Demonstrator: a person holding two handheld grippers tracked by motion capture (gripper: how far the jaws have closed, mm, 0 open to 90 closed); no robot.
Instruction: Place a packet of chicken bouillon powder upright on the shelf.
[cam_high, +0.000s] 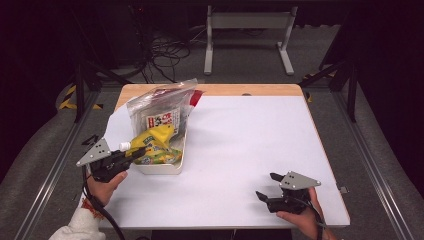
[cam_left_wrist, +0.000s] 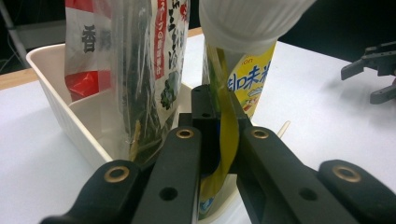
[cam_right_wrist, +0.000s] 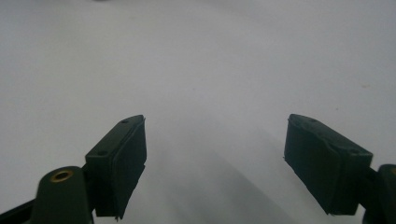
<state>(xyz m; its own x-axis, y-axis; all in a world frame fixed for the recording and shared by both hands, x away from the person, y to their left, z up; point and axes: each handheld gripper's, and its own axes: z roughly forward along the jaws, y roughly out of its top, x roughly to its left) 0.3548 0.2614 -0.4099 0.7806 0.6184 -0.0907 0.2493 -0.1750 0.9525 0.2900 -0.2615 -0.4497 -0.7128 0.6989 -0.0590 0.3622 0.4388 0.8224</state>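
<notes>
**High view: one tray, two packs, and your left claw has the yellow one**

High view count first: one white tray (cam_high: 176, 167) at the left side of the table (cam_high: 240, 150), two packs in it, and your two grippers. That's one yellow spout pouch (cam_high: 152, 145) and one clear bag of dark dried stuff (cam_high: 159, 112) with a red and white label, standing behind it and leaning on the tray's far end.

Your left gripper (cam_high: 134, 154) is clamped on the pouch. In the left gripper view the jaws are squeezed together on the thin yellow edge of the pouch (cam_left_wrist: 243, 74) just under its white ribbed cap (cam_left_wrist: 247, 18), with the clear bag (cam_left_wrist: 140, 70) just beside it inside the tray (cam_left_wrist: 51, 93).

The pouch sits tilted over the tray's near half. Its long axis runs roughly left to right across the tray, with the cap end (cam_high: 124, 145) pointing left, toward your hand, and poking past the tray's left wall.

Your right gripper (cam_high: 268, 186) is well apart, resting near the front right of the table. Its jaws are spread wide over bare white tabletop (cam_right_wrist: 210, 70), holding nothing.
</notes>
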